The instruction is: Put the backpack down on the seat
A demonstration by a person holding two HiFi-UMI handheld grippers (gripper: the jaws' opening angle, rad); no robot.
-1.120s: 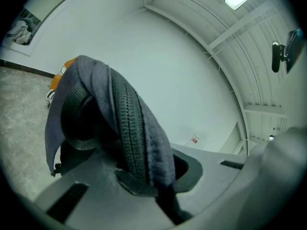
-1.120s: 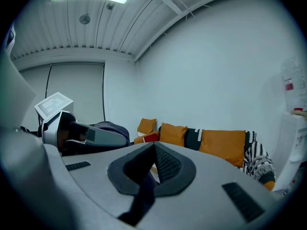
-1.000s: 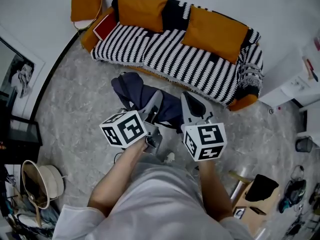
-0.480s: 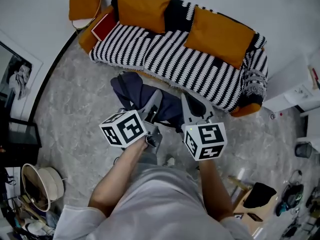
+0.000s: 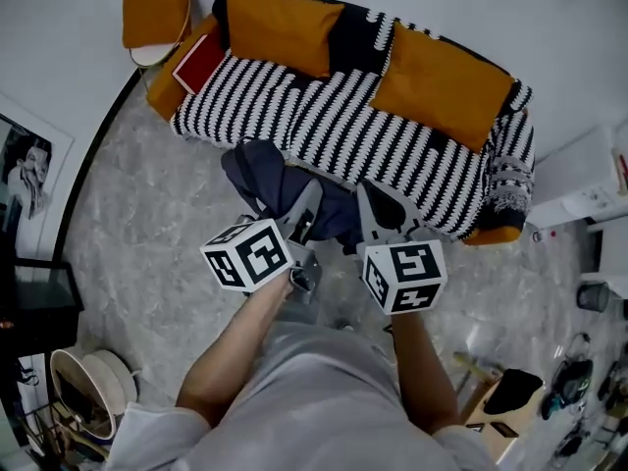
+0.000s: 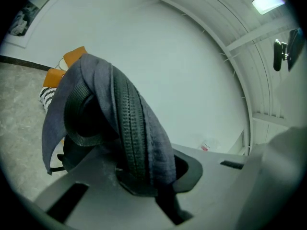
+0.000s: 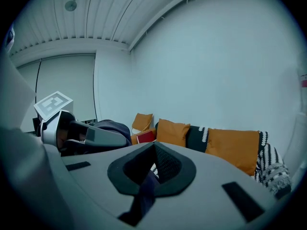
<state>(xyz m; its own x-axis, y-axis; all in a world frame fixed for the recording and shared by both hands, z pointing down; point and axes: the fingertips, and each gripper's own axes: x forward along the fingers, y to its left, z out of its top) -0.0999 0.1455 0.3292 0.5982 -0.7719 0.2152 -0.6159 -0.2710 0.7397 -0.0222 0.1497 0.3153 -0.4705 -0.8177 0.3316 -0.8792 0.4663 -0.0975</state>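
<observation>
Currently left tongs [image 5: 310, 196] and right tongs [image 5: 366, 197] grip backpack [image 5: 257, 171].

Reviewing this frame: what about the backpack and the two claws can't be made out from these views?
Head view: left claw and right claw cover much of the backpack; its underside is hidden.
Left gripper view: the clamped strap blocks most of the sofa.
Right gripper view: only a sliver of dark fabric between the jaws; which backpack part, unclear.
Head view: red flat thing on the sofa, too small to identify.
</observation>
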